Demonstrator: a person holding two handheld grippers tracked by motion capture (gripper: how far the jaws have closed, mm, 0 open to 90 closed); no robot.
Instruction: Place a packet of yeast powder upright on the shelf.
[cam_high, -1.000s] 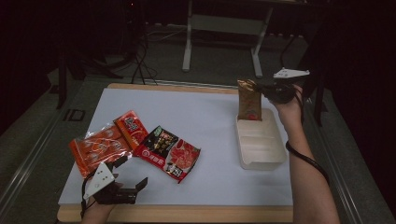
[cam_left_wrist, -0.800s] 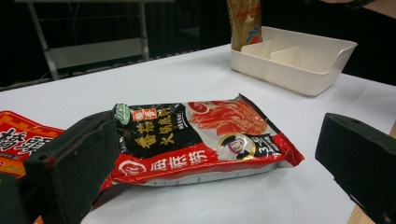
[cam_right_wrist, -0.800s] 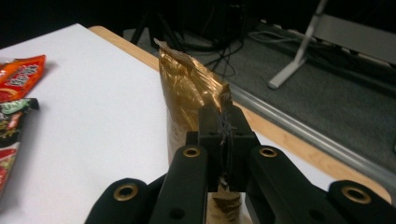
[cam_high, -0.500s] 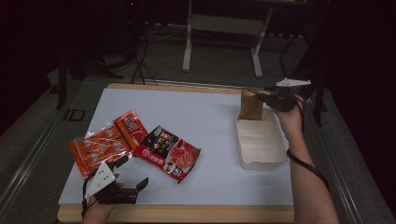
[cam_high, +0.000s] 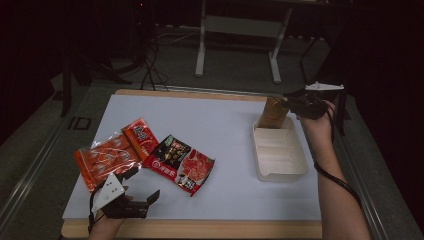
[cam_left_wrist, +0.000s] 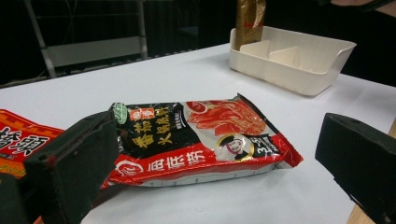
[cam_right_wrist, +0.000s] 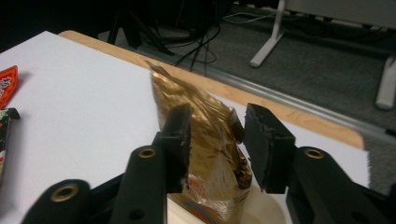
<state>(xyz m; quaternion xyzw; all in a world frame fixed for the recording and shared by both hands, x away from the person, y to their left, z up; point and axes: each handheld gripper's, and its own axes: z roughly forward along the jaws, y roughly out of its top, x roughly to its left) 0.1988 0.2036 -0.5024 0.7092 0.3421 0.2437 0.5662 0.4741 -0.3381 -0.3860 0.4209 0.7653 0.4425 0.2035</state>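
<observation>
white table (cam_high: 210, 120) — gold packet (cam_right_wrist: 205, 140) stands in the tray (cam_high: 280, 165) between the right gripper (cam_right_wrist: 217, 135) jaws, just opened, spread.

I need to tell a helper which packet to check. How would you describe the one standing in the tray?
Find the cream divided tray on the white table's right side. In its far compartment a gold-brown packet stands upright between the right gripper's parted jaws. Every other packet is red or orange and lies flat.
</observation>
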